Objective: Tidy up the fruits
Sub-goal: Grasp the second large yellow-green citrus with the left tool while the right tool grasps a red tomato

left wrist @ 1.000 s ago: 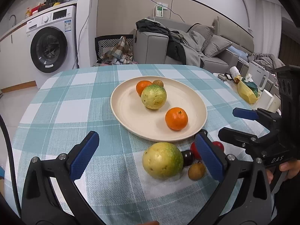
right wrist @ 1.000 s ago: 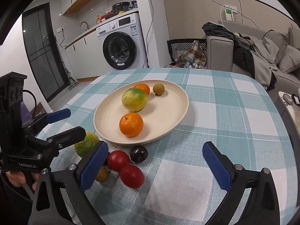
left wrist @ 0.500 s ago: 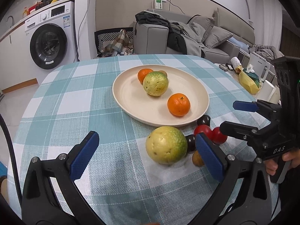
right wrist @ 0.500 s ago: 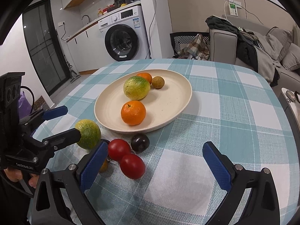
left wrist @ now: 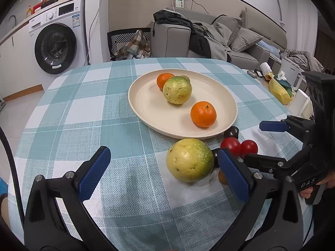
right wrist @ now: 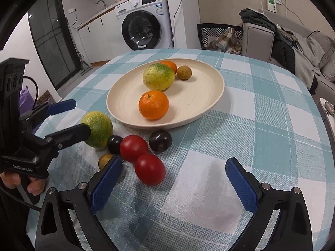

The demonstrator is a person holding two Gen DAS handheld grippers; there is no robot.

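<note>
Four fruits sit on the plate (right wrist: 211, 96); six wait on the worktop (right wrist: 261, 125) beside it. Both grippers, left (left wrist: 163, 167) and right (right wrist: 173, 179), hover spread and empty: under halfway, I judge.

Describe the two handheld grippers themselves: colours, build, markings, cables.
Both are black plastic frames with silver bolts and two fingers tipped with blue pads. The left gripper has a pistol handle lettered "GenRobot.AI", a boxy head with round lenses, and a black cable. The right gripper is the same build; its handle shows "DAS".
</note>
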